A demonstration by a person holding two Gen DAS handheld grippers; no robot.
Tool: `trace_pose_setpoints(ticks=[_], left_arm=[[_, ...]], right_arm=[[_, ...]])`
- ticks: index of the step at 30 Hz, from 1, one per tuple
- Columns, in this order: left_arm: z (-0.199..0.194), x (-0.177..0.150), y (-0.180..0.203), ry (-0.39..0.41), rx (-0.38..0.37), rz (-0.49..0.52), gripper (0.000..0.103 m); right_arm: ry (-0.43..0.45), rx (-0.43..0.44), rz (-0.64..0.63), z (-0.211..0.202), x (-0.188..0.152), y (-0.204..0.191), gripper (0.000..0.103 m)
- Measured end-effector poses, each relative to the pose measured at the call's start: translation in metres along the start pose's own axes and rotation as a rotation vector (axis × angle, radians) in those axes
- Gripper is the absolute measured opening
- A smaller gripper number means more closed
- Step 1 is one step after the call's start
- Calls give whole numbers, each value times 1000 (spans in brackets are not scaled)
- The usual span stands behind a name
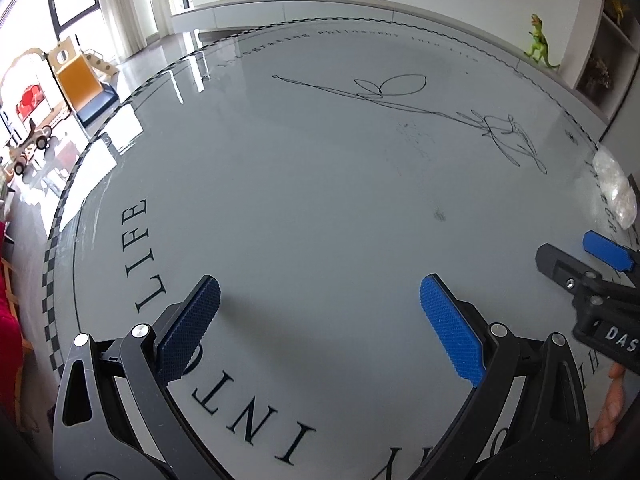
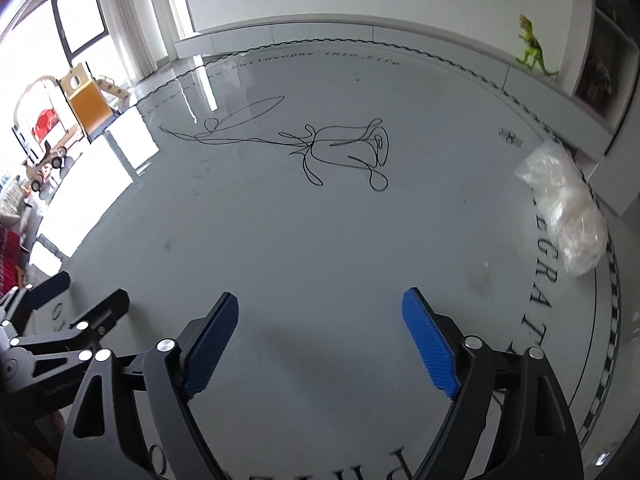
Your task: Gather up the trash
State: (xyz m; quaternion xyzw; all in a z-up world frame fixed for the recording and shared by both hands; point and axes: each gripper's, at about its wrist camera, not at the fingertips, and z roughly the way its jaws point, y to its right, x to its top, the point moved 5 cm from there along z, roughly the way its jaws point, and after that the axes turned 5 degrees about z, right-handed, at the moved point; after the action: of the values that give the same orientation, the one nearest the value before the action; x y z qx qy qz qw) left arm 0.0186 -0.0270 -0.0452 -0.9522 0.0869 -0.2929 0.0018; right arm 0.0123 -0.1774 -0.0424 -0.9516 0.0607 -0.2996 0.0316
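Blue-padded fingers (image 2: 430,350) of the right gripper (image 2: 320,344) stand wide apart, holding nothing; the left gripper (image 1: 320,328) likewise gapes empty. Crumpled clear plastic wrapper (image 2: 564,212) lies at two o'clock near the round grey printed glass table's (image 2: 320,220) rim.

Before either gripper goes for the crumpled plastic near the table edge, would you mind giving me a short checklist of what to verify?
1. Right gripper open, nothing between its fingers: ok.
2. Left gripper open and empty: ok.
3. Crumpled plastic in view, resting near the round table's right rim: ok.
4. Surface between right gripper and plastic free of other objects: ok.
5. Plastic lined up between the right fingers: not ok, it lies off to the right.
6. Anything inside the plastic: cannot tell.
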Motion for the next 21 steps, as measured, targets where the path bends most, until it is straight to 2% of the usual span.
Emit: trace_pose_setpoints(ticks=[4, 15, 21], left_arm=[[3, 5, -3, 9, 5, -6, 97], [6, 12, -2, 17, 9, -11, 97], [6, 12, -1, 17, 8, -11, 97]], right_arm=[[14, -31, -16, 7, 4, 0, 88], [28, -25, -21, 15, 11, 0, 100], [26, -27, -25, 16, 11, 0, 100]])
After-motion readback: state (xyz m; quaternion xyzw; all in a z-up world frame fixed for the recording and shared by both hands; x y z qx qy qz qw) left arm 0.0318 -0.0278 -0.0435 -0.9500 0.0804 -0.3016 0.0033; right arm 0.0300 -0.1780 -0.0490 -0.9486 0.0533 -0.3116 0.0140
